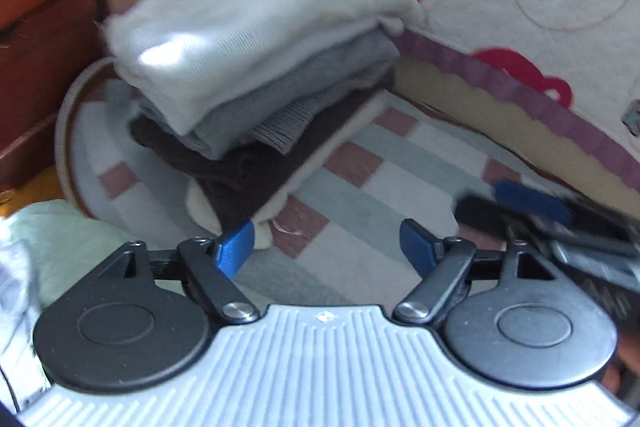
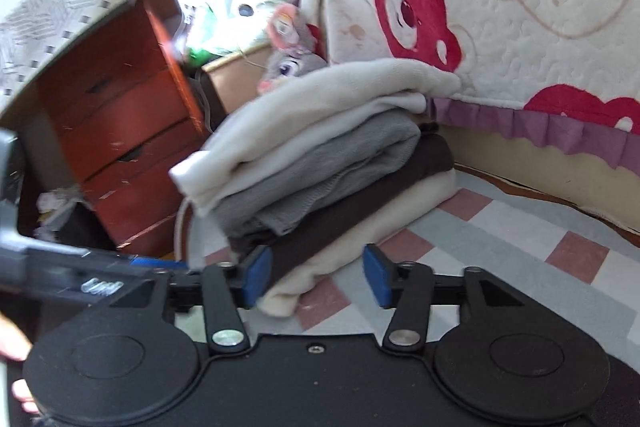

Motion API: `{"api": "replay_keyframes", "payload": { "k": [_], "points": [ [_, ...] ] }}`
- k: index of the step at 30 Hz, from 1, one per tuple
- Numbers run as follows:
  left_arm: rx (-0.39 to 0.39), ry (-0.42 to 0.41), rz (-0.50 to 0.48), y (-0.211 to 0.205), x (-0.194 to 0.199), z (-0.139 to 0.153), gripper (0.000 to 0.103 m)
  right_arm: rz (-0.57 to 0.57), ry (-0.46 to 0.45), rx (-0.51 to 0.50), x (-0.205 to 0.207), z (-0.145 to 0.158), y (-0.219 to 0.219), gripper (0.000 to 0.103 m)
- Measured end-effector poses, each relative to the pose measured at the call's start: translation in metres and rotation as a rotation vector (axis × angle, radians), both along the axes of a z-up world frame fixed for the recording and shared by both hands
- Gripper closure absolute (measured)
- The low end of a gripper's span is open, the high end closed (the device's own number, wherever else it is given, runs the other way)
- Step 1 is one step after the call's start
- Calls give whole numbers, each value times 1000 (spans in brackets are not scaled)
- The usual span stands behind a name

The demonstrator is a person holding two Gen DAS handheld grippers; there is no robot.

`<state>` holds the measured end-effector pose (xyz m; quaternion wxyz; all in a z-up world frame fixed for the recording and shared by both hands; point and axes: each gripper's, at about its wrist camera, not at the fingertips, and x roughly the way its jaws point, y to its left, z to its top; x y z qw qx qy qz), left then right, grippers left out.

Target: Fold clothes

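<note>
Left wrist view: left gripper [image 1: 327, 247] spread wide, empty, just short of the folded stack [image 1: 256, 83] on the checked rug [image 1: 360, 163]; white top, grey, dark brown, cream at the bottom; right gripper [image 1: 532, 203] blurry off to the stack's right. Right wrist view: right gripper [image 2: 318, 277] released too, nothing held, left pad [image 2: 256, 277] right at the stack's [image 2: 320, 155] near corner; red drawers [image 2: 120, 131] left of the stack, bear blanket [image 2: 500, 7] behind it.
</note>
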<state>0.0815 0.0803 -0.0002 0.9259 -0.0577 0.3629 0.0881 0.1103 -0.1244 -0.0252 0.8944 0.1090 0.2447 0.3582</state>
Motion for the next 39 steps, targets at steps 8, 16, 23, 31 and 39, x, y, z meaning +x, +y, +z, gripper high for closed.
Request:
{"api": "replay_keyframes", "payload": {
  "k": [8,16,23,31,39],
  "points": [
    [78,31,67,-35,-16,2,10,-83,-21,-62,-29,4,-28,36],
    [132,75,40,-55,-20,6,8,-117,-50,-86,-36,13,-37,34],
    [162,67,38,-63,-26,13,8,-153,-77,-93,-47,21,-44,24],
    [186,58,26,-69,-31,18,8,-201,-81,-69,-57,26,-49,19],
    [193,82,61,-66,-33,13,8,-204,-67,-97,-65,24,-42,19]
  ]
}}
